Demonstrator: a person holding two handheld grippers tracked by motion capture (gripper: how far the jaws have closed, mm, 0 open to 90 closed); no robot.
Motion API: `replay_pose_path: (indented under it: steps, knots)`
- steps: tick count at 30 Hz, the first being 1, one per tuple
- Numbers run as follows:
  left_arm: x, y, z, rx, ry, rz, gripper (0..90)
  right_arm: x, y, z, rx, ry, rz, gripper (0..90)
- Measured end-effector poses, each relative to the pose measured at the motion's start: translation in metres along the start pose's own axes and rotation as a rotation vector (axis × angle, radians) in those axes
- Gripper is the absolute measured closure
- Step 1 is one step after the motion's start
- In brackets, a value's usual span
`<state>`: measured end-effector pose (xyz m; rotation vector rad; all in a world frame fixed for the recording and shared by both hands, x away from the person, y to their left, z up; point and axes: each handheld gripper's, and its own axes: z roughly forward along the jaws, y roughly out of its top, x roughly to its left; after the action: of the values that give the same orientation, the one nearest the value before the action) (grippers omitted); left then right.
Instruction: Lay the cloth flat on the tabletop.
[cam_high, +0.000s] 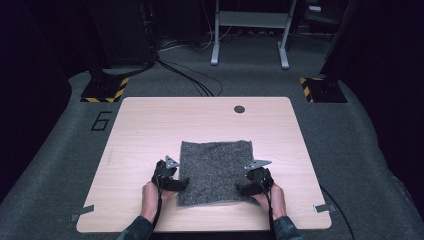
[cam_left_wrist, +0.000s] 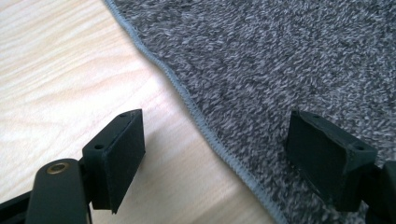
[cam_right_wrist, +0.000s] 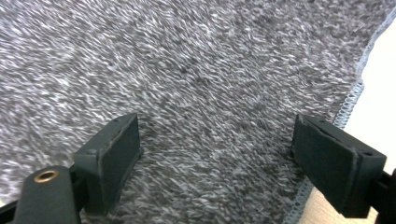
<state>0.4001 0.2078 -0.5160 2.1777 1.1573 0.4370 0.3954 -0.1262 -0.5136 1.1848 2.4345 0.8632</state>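
Grey terry towel (cam_high: 215, 171), laid flat on the near half of the table (cam_high: 150, 125), is judged soft, light and limp, best pinched at its stitched side hems, which the wide-open left gripper (cam_left_wrist: 215, 154) and right gripper (cam_right_wrist: 217, 158) are straddling
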Motion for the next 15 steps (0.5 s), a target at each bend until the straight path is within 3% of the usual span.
replay_pose_path:
  steps: [5, 12, 15]
  knots:
    - [0.014, 0.005, -0.008, -0.050, -0.010, -0.073, 17.8, 0.010, 0.004, -0.009, -0.033, 0.017, -0.006, 15.5]
    - [0.030, 0.019, -0.009, -0.052, -0.008, -0.096, 15.9, 0.034, 0.015, -0.017, -0.076, 0.058, -0.028, 15.4]
    - [0.034, 0.025, -0.005, -0.065, -0.013, -0.112, 15.7, 0.042, 0.019, -0.017, -0.084, 0.082, -0.061, 15.5]
